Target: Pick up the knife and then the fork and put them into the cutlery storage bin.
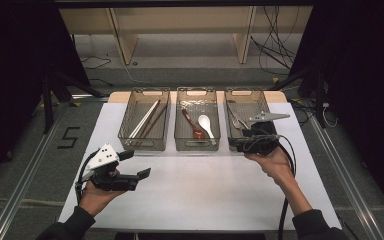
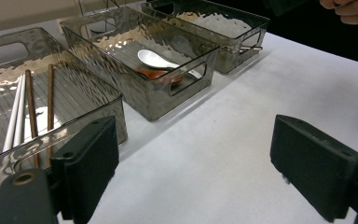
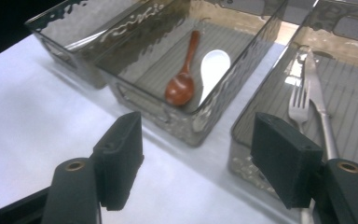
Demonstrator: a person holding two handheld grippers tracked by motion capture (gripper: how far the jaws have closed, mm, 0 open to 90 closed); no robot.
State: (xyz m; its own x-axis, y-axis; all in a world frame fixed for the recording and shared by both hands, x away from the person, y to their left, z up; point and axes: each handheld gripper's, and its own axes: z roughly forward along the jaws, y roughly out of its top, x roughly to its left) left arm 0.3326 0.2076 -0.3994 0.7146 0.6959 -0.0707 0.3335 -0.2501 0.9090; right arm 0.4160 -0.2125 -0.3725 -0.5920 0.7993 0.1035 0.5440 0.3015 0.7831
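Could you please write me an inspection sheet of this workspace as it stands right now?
Surface: white table, bare in front of the bins.
Job's things: three clear bins in a row; left bin holds chopsticks; middle bin holds a brown spoon and a white spoon; right bin holds a fork and a knife.
Clutter: nothing seen.
Grippers: left gripper open, empty, over the table; right gripper open, empty, at the right bin's near end.
Cables: one trails from each gripper; more on the floor behind.
Surroundings: wooden shelving behind, dark sides.

This looks like a lab: a white table [image 1: 190,195] in a dark room, loose cables [image 1: 275,47] on the floor.
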